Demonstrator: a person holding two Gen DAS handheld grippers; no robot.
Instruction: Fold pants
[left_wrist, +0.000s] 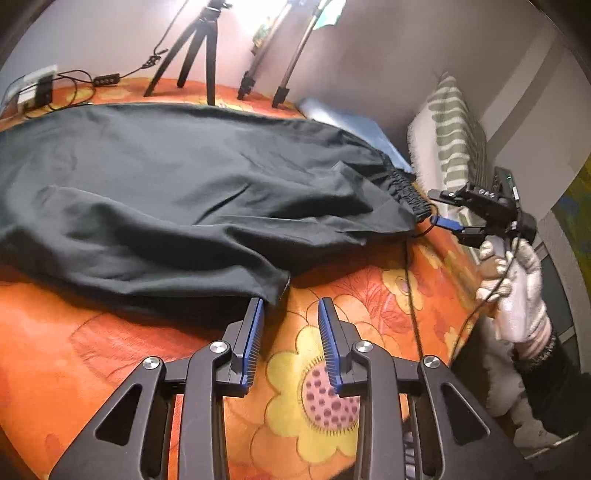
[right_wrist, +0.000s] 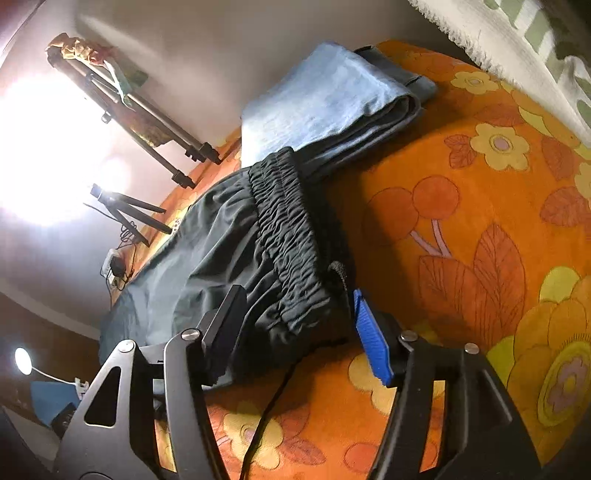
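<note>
Dark pants (left_wrist: 177, 192) lie flat across an orange flowered bedspread (left_wrist: 369, 291). In the left wrist view my left gripper (left_wrist: 291, 306) stands open just in front of the pants' hem corner (left_wrist: 279, 290), which lies beside the left pad without being pinched. At the right of that view a gloved hand (left_wrist: 517, 291) holds my right gripper (left_wrist: 439, 207) at the elastic waistband (left_wrist: 410, 192). In the right wrist view my right gripper (right_wrist: 297, 291) is open wide, with the gathered waistband (right_wrist: 284, 229) and its drawstring end (right_wrist: 340, 271) lying between the fingers, unpressed.
A folded light-blue garment (right_wrist: 332, 103) lies behind the waistband. A striped fringed cloth (left_wrist: 450, 136) stands at the right. Tripods (left_wrist: 195, 55) and a power strip with cables (left_wrist: 37, 88) stand along the far wall. A black cable (left_wrist: 410, 295) runs over the bedspread.
</note>
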